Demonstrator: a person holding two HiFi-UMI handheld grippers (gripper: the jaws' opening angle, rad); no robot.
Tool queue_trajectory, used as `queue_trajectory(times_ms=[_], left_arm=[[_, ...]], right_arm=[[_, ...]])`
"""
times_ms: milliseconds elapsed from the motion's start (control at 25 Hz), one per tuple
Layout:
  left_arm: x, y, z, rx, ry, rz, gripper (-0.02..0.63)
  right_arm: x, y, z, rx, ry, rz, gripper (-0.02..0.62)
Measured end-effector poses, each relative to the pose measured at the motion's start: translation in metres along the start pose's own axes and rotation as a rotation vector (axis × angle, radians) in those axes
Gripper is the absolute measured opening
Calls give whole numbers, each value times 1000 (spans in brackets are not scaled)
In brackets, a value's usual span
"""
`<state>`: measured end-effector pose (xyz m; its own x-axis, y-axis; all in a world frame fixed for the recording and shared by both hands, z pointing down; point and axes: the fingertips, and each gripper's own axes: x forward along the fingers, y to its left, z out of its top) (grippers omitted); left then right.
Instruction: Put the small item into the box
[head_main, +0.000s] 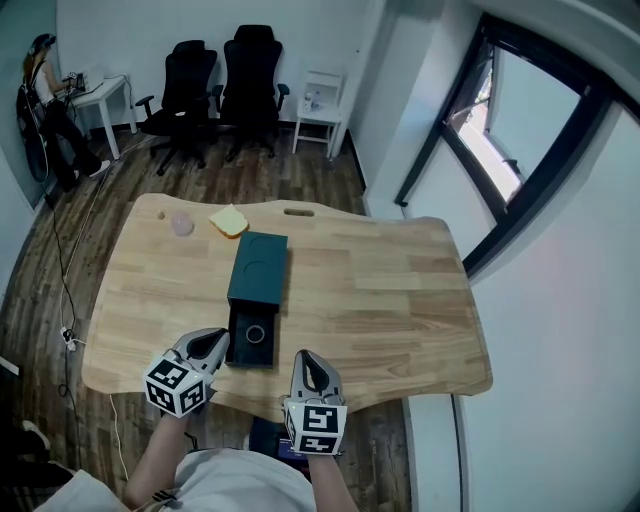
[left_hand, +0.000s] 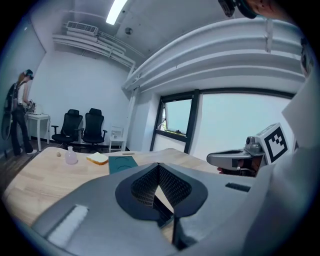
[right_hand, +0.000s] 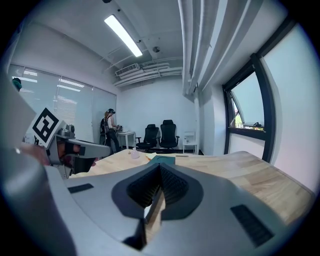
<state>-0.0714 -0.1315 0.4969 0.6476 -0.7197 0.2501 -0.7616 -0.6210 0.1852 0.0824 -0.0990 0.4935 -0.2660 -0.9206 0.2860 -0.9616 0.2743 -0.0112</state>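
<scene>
A dark teal box (head_main: 259, 264) lies lengthwise on the wooden table (head_main: 400, 290). Its drawer (head_main: 251, 340) is slid out toward me. A small ring-shaped item (head_main: 255, 335) lies inside the drawer. My left gripper (head_main: 214, 342) hovers at the drawer's left side, shut and empty. My right gripper (head_main: 303, 359) is just right of the drawer near the table's front edge, also shut with nothing in it. In the left gripper view the jaws (left_hand: 159, 168) meet, and the box (left_hand: 121, 162) shows beyond them. The right gripper view shows closed jaws (right_hand: 160, 168) and the box (right_hand: 162, 160) ahead.
A yellow sponge-like slice (head_main: 229, 221) and a small pinkish flask (head_main: 182, 224) sit at the table's far left. Two black office chairs (head_main: 225, 85) and a white side table (head_main: 320, 105) stand beyond. A person (head_main: 45, 100) stands at a desk far left.
</scene>
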Motion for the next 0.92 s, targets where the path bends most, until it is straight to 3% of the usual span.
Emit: queue_trajectory(times_ms=[640, 920], left_arm=[[2, 11, -11, -43, 22, 19, 2], [4, 15, -15, 47, 70, 37, 2]], right_arm=[[8, 3, -3, -8, 16, 37, 3], [13, 2, -5, 4, 21, 34, 4]])
